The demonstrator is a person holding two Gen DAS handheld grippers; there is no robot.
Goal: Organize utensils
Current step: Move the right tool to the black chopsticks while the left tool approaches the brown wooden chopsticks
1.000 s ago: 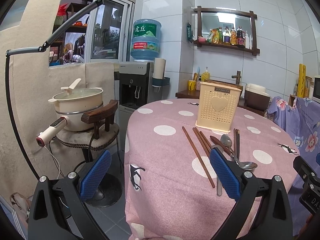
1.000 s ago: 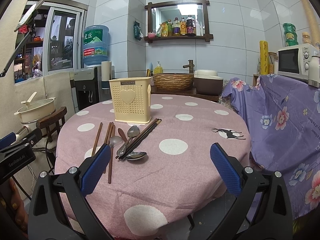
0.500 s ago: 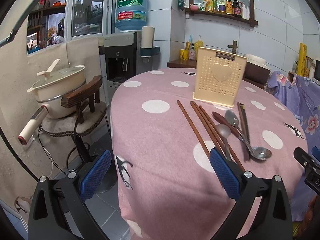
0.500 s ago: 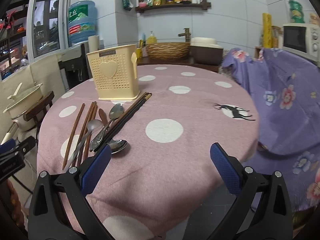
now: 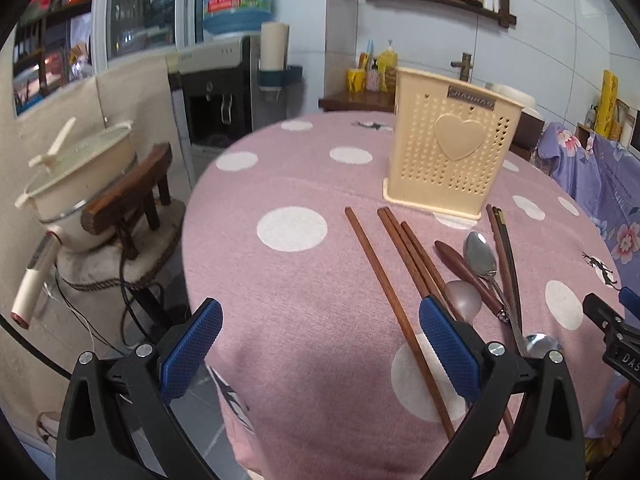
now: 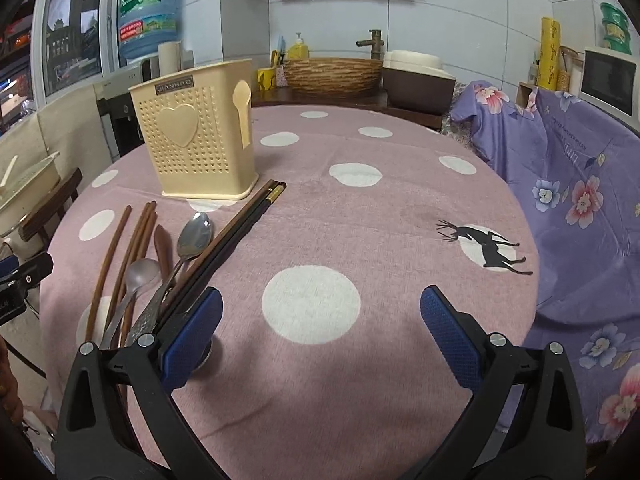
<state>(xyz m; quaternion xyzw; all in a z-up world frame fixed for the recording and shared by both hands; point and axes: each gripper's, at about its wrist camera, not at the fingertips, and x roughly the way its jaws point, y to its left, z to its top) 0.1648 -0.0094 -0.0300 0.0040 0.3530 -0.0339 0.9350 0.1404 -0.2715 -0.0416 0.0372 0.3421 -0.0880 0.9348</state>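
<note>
Left gripper (image 5: 320, 344) and right gripper (image 6: 320, 332) held spread, empty, over table (image 6: 400, 208) near edge; chopsticks (image 5: 384, 280), spoons (image 5: 480, 258) laid before holder (image 5: 452, 152).

Both views are evenly lit by soft, diffuse indoor light, with daylight seen through the window (image 5: 132, 8) at upper left. Faint shadows are cast on the tablecloth (image 6: 380, 208) at lower centre. Strong fisheye bending and black vignetted corners are seen. Slight blur is noticed throughout, and mild glare on the wall tiles (image 6: 460, 12).
</note>
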